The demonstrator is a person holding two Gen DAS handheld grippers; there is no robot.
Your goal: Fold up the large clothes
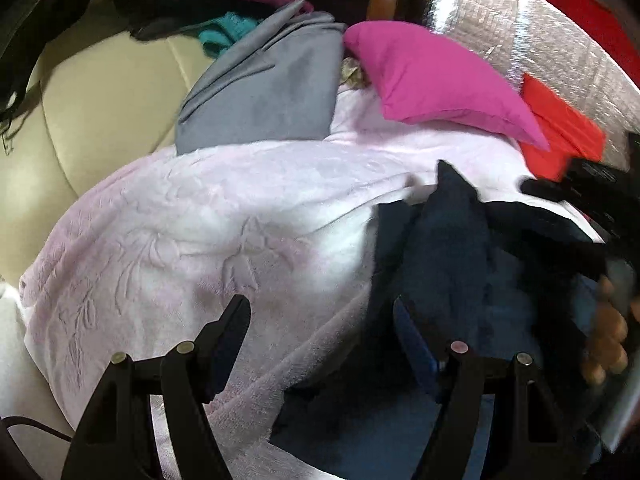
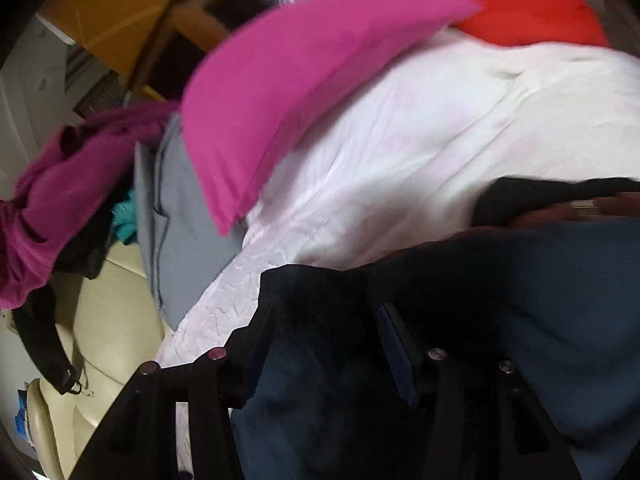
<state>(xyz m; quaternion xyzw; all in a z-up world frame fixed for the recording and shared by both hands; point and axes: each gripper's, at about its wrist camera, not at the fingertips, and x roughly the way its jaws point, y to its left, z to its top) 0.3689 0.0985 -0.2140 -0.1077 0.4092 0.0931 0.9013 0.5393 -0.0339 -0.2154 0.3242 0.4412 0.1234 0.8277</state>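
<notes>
I could not read any words, numbers or signs in what I saw. The clothes had no labels or brand names that I could make out.

A crumpled navy garment [image 1: 448, 248] lies bunched on the pale pink blanket [image 1: 192, 232].

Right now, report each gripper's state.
Left gripper: open, holding nothing.
Right gripper: jaws apart over the dark blue garment; grip cannot be told.
</notes>
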